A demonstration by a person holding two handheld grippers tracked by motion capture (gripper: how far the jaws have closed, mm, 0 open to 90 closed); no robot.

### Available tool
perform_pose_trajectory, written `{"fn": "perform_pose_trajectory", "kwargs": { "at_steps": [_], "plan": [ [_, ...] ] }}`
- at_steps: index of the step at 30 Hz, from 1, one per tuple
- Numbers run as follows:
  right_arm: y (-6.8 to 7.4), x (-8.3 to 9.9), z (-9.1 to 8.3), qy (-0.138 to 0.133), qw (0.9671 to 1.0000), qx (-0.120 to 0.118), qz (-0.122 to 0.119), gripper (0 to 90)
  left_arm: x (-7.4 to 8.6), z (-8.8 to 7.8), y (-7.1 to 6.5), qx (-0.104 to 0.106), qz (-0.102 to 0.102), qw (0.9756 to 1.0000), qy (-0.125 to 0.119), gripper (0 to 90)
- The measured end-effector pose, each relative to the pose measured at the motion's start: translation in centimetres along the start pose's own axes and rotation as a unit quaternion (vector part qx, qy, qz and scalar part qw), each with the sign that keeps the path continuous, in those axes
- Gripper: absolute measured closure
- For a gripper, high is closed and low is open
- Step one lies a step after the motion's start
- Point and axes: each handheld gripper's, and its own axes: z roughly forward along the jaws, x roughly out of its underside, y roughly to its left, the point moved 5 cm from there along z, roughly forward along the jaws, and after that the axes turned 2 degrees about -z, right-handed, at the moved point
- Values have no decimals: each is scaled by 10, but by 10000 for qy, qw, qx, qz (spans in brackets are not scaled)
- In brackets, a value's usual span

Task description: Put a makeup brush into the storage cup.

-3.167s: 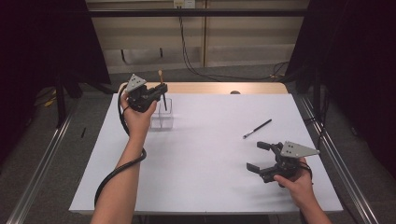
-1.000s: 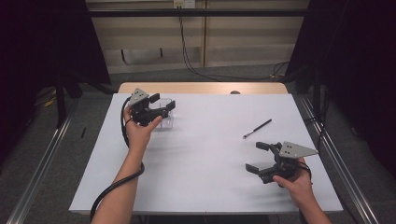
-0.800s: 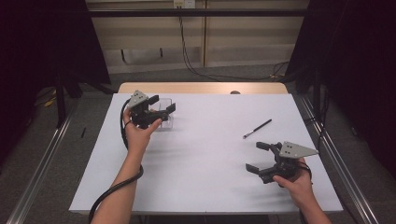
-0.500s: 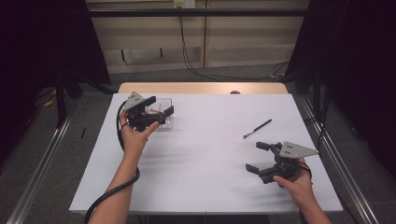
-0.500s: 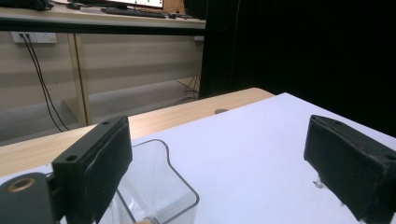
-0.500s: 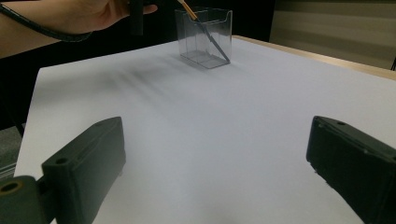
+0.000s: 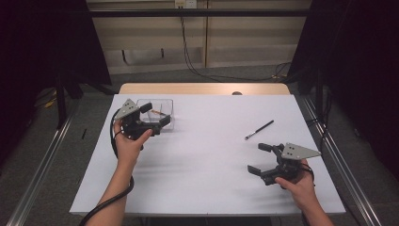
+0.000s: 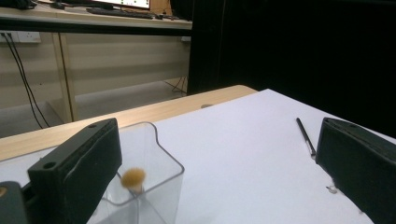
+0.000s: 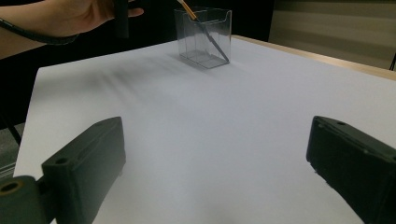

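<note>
now | clear square plastic box (image 7: 162, 113) | tan fluffy-tipped brush (image 8: 133, 178) inside

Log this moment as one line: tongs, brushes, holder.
left tongs: just opened, empty, beside clear holder | brush in holder: leaning | right tongs: open, empty | black brush: lying on table

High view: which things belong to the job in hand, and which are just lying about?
In the job:
clear box
brush in the box
black brush on the sheet
left gripper, open
right gripper, open

Lying about:
white sheet
wooden table edge
</note>
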Motion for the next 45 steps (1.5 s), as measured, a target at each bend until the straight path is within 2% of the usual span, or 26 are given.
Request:
{"fn": "perform_pose_trajectory", "kwargs": {
  "at_steps": [14,24,31,38,45],
  "plan": [
    [-1,-1,-1,-97,9999,54,51,38,19,-19,-14,337,36,9994,-27,0],
    [0,-1,0,-103,9999,57,43,33,22,-25,-23,606,93,9981,-52,0],
    [-1,-1,-1,-111,9999,73,32,33,27,-32,-27,756,176,9970,37,0],
    [-1,-1,-1,-116,9999,74,32,33,33,-42,-28,813,261,9963,120,0],
    [-1,-2,-1,-125,9999,86,35,31,38,-48,-34,992,337,9944,171,0]
  ]
}}
